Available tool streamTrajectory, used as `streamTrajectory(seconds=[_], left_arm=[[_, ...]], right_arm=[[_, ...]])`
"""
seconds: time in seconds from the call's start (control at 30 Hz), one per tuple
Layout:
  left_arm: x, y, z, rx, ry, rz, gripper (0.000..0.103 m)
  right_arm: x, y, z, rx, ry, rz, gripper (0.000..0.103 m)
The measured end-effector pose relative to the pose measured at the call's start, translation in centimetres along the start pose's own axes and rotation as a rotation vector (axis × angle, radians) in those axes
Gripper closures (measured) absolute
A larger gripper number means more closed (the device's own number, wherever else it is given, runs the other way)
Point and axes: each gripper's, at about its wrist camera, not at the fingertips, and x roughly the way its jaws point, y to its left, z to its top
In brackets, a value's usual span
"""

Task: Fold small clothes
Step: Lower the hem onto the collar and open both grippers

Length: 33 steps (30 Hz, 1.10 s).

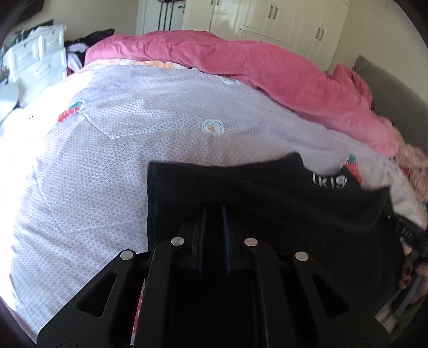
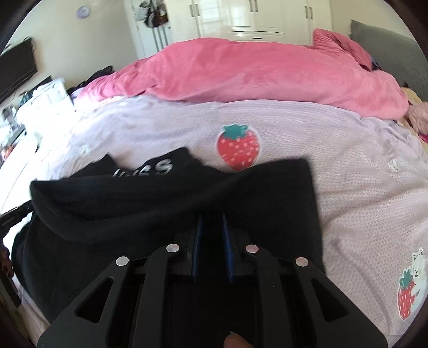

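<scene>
Garment: a black garment (image 1: 267,203) is spread on the lilac bed sheet (image 1: 107,166), toward the near edge of the bed; one end is seen in each view.
Left gripper: the left gripper (image 1: 214,211) is closed, its pads pinched on the near hem of the black garment.
Right gripper: the right gripper (image 2: 212,222) is nearly shut, and black cloth is gripped between its blue pads.
Left view only: a white chest of drawers (image 1: 40,56) is shown past the bed's far left corner, and a cloud-shaped print (image 1: 212,128) on the sheet.
Right view only: a large strawberry print (image 2: 238,148), a bear print (image 2: 410,289) and a fingertip (image 2: 235,341) at the bottom edge are shown.
Both views: a pink blanket (image 2: 254,75) is heaped along the far edge, with white wardrobe doors (image 1: 281,21) behind.
Writing: white letters are printed on the garment, "k19" or similar in the left view and "ES" at the end of a blurred word in the right; the rest cannot be read.
</scene>
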Motion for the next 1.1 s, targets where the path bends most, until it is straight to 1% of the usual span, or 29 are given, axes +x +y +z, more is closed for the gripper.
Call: streamTrajectory(seconds=[0.07, 0.17, 0.23, 0.3, 0.33, 0.4, 0.43, 0.47, 0.5, 0.53, 0.6, 0.7, 0.73, 0.8, 0.97, 1.07, 1.1], left_arm=[[-0.1, 0.9, 0.6, -0.051, -0.019, -0.008, 0.097], [-1.0, 2.5, 0.9, -0.118, -0.079, -0.033, 0.096], [-1.7, 3.5, 0.8, -0.148, -0.109, -0.041, 0.093], [-2.1, 4.5, 0.5, -0.170, -0.119, -0.058, 0.085], [-2.2, 5.0, 0.2, -0.174, -0.119, -0.062, 0.083], [-2.3, 5.8, -0.2, -0.183, -0.113, -0.065, 0.078], [-2.2, 6.2, -0.3, -0.194, -0.108, -0.071, 0.077], [-2.1, 6.5, -0.4, -0.199, -0.104, -0.079, 0.074], [-2.0, 6.6, -0.4, -0.199, -0.100, -0.090, 0.071], [-2.0, 6.6, -0.4, -0.193, -0.096, -0.100, 0.069], [-1.8, 6.2, -0.4, -0.169, -0.088, -0.124, 0.065], [-1.2, 5.3, -0.6, -0.123, -0.069, -0.159, 0.064], [-1.1, 5.0, -0.7, -0.106, -0.066, -0.161, 0.064], [-0.7, 4.6, -0.8, -0.080, -0.049, -0.167, 0.064], [0.3, 4.7, -1.1, -0.067, -0.023, -0.170, 0.063], [0.8, 4.6, -0.9, -0.058, -0.025, -0.168, 0.057], [1.0, 4.6, -0.9, -0.061, -0.024, -0.170, 0.056]], right_arm=[[0.2, -0.8, 0.4, 0.036, -0.001, -0.009, 0.089], [0.4, -1.6, 0.4, 0.072, -0.001, -0.013, 0.090], [0.4, -1.8, 0.2, 0.084, -0.004, -0.011, 0.090], [-0.3, -2.0, 0.1, 0.094, -0.020, -0.009, 0.090], [-0.9, -2.1, 0.1, 0.097, -0.037, 0.001, 0.087], [-2.3, -2.6, 0.1, 0.108, -0.082, 0.008, 0.086], [-2.9, -3.0, 0.1, 0.121, -0.101, 0.009, 0.083], [-3.6, -3.7, 0.1, 0.138, -0.119, 0.000, 0.079], [-3.9, -4.1, 0.2, 0.145, -0.126, -0.010, 0.077], [-4.1, -4.5, 0.3, 0.147, -0.128, -0.017, 0.072], [-4.1, -5.3, 0.3, 0.147, -0.116, -0.046, 0.071], [-3.4, -5.8, 0.6, 0.151, -0.077, -0.043, 0.068], [-3.1, -5.9, 0.7, 0.154, -0.068, -0.040, 0.065], [-2.6, -6.0, 0.8, 0.161, -0.055, -0.043, 0.064], [-1.0, -5.4, 0.9, 0.133, -0.016, -0.050, 0.060], [-0.4, -5.3, 0.8, 0.128, -0.008, -0.052, 0.060], [-0.4, -5.4, 0.7, 0.135, -0.011, -0.053, 0.060]])
